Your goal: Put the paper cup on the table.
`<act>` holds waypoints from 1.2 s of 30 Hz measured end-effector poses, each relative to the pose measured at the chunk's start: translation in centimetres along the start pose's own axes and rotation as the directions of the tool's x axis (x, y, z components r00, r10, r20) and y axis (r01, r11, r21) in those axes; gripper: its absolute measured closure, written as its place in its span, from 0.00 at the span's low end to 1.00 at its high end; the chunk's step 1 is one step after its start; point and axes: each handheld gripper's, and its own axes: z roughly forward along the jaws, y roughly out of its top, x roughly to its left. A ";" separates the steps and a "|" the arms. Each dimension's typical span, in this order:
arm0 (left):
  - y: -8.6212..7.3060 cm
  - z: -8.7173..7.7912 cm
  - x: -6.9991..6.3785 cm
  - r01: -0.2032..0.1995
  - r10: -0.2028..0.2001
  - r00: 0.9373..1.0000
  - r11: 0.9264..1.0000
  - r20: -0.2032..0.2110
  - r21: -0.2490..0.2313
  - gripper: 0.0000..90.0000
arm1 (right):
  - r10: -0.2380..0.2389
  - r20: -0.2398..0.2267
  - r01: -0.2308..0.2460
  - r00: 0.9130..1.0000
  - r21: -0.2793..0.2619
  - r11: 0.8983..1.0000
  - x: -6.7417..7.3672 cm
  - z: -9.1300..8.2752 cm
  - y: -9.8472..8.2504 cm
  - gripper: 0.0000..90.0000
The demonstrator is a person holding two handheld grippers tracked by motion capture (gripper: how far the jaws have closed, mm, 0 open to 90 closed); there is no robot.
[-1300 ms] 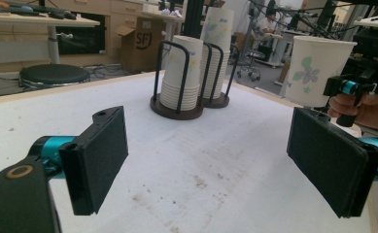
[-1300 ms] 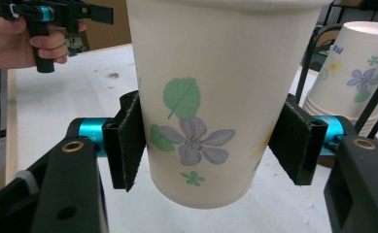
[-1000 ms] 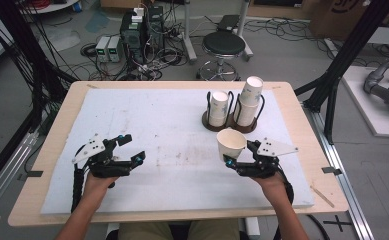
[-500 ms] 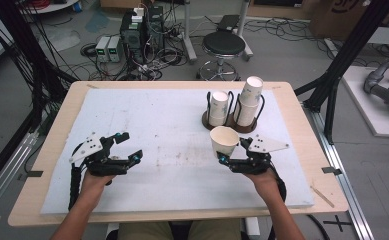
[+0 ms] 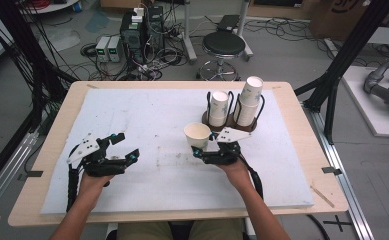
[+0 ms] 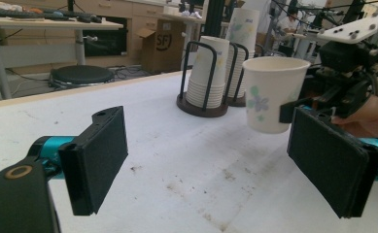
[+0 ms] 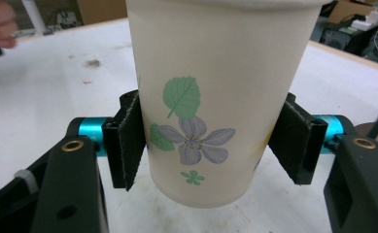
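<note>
A: Since a second ago the right gripper has carried the cup leftward, toward the middle of the mat; the left gripper has stayed where it was.

B: And from the high view now?

A: The cup is white paper, upright, mouth open to the camera, just in front of the rack with its two cup stacks. The right forearm reaches in from below, the hand wrapped behind the gripper. The left hand rests over the mat's left part, its jaws spread with nothing between them.

B: The left gripper view?

A: Its two black pads stand wide apart above the stained mat. Beyond them the cup hangs clear of the surface, a pale flower print on its side, the right gripper pinching it low down. The rack stands behind.

B: The right gripper view?

A: The cup fills the centre: green leaf, violet flower, small green sprig below. Both pads press its lower wall from either side, clamped on it, the base off the mat.
</note>
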 end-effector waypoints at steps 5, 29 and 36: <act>-0.1 -0.1 0.3 0.015 -0.015 1.000 1.000 -0.009 -0.005 0.16 | 0.036 0.005 -0.036 0.999 0.042 0.998 -0.2 2.1 -0.5 0.40; -0.5 -0.1 0.9 0.051 -0.051 0.999 0.999 -0.015 0.019 0.17 | 0.003 0.014 -0.007 1.000 0.274 0.962 -0.6 2.5 -1.4 0.40; -0.6 -0.1 0.9 0.062 -0.062 0.998 0.998 -0.010 0.022 0.17 | 0.033 0.031 -0.040 0.999 0.261 0.965 -0.6 2.2 -1.5 0.20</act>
